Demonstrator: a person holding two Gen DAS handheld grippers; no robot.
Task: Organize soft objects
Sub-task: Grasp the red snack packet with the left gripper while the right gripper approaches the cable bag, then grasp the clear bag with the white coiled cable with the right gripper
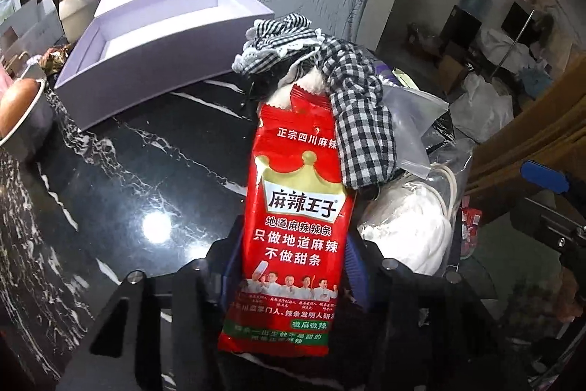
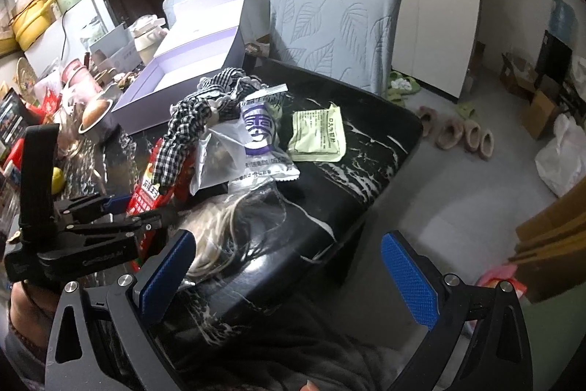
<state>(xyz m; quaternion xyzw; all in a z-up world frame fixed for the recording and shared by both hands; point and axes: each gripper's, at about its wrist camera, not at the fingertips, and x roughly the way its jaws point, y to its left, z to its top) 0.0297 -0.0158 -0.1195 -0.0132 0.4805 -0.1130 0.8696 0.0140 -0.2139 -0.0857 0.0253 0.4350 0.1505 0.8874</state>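
Observation:
A red snack packet lies on the black marble table, its top end tucked under a black-and-white checked cloth. My left gripper is shut on the packet's lower half, with a blue pad against each long edge. In the right wrist view the same left gripper clasps the red packet at the left. My right gripper stands open over the table's near corner with nothing between its blue pads. A clear bag with a coiled cord lies just ahead of it.
An open lavender box stands at the table's back left. A purple-and-white packet and a pale green packet lie beyond the cloth. A white soft item in a clear bag sits right of the red packet. A grey chair is behind.

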